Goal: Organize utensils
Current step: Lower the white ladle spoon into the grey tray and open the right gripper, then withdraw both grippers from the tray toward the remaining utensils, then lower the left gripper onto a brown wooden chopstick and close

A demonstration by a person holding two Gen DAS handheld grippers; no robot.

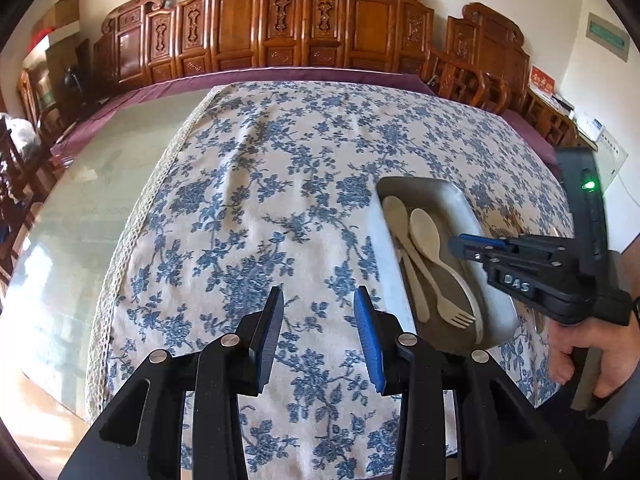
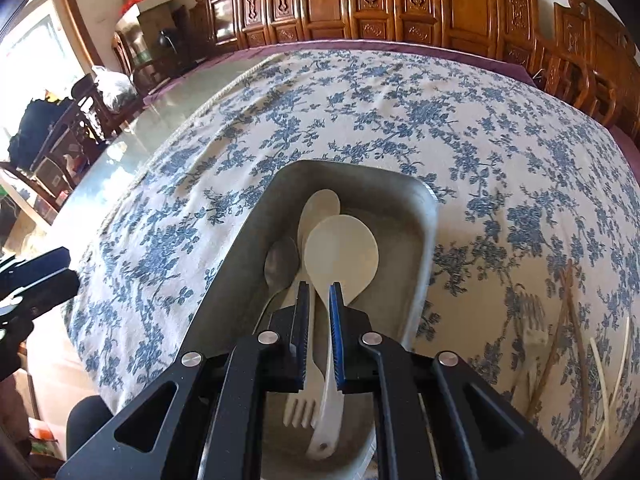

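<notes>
A grey metal tray (image 1: 452,196) (image 2: 424,216) sits on the floral tablecloth. In it lie a cream rice paddle (image 2: 342,258), a cream spoon (image 2: 320,206) (image 1: 394,210), a cream fork (image 2: 302,412) (image 1: 456,314) and a metal spoon (image 2: 280,266). My right gripper (image 2: 319,292) (image 1: 460,242) hovers over the tray, jaws slightly apart around the paddle's handle without clamping it. My left gripper (image 1: 319,300) is wide open and empty over the cloth, left of the tray.
Right of the tray lie a metal fork (image 2: 532,320), brown chopsticks (image 2: 568,320) and pale chopsticks (image 2: 612,368) on the cloth. Bare glass tabletop (image 1: 100,184) lies to the left. Carved wooden chairs (image 1: 280,24) line the far edge.
</notes>
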